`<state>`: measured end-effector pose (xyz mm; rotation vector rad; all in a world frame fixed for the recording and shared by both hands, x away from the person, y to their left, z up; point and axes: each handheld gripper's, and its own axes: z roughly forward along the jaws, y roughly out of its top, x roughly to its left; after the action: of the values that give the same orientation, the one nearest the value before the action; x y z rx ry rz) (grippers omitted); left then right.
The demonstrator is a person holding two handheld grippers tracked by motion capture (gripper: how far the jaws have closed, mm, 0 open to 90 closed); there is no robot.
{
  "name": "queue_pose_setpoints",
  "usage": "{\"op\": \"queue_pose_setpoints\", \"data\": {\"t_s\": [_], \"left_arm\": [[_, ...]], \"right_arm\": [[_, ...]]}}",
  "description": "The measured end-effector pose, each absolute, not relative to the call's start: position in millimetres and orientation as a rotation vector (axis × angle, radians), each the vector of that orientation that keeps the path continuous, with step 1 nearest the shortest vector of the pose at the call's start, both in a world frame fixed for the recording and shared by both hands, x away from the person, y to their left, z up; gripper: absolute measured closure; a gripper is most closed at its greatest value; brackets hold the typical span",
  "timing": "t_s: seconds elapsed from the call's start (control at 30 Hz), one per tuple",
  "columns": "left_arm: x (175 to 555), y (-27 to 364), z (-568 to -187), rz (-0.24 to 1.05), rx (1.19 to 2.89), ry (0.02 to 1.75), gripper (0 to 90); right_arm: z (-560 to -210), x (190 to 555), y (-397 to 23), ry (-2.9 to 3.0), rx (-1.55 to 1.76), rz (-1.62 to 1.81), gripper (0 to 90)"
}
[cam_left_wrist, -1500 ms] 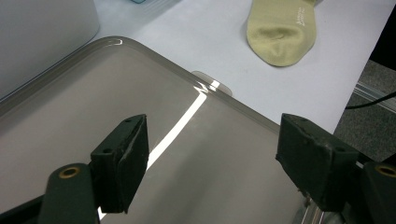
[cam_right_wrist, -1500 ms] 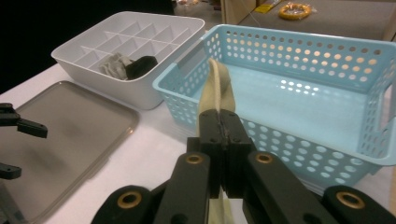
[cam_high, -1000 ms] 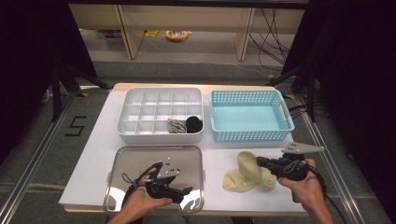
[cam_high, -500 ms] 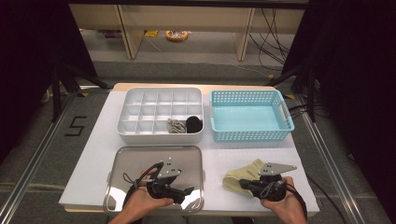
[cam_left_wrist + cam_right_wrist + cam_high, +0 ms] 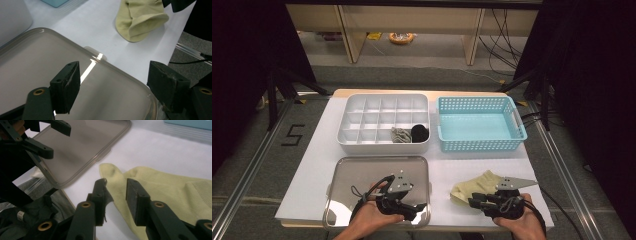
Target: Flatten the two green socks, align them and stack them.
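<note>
Sock: pale yellow sock [image 5: 475, 189] flat on white tabletop [image 5: 472, 167], near-right area, just right of metal tray [image 5: 362, 172], in front of blue basket [image 5: 479, 125]. Also seen in right gripper view [image 5: 160, 190] & left gripper view [image 5: 141, 21].
R gripper: right gripper [image 5: 472, 202] low at sock's near-left edge. Fingers [image 5: 136, 200] have just been opening; now a small gap, apart, sock edge lying below/between them, pads not pressing on it.
L gripper: left gripper [image 5: 419, 209] over tray's near-right corner. Fingers [image 5: 67, 86] wide apart, nothing between, only tray surface under them.
Organizer: white divided box [image 5: 382, 122] at back-left; grey sock [image 5: 401, 135] & black sock [image 5: 420, 132] in its front-right compartments.
Basket: no contents visible.
</note>
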<state>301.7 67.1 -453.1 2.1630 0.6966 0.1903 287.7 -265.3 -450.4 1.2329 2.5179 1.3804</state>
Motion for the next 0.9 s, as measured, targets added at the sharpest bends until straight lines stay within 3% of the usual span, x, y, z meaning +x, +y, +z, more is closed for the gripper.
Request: {"op": "queue_pose_setpoints", "data": {"t_s": [0.43, 0.9], "left_arm": [[300, 37, -451, 0.159, 2.162, 0.664, 28.4], [308, -11, -468, 0.113, 2.239, 0.630, 39.3]], "right_arm": [[-445, 301, -308, 2.313, 1.353, 1.241, 68.6], [-457, 329, -327, 2.298, 1.411, 1.018, 66.4]]}}
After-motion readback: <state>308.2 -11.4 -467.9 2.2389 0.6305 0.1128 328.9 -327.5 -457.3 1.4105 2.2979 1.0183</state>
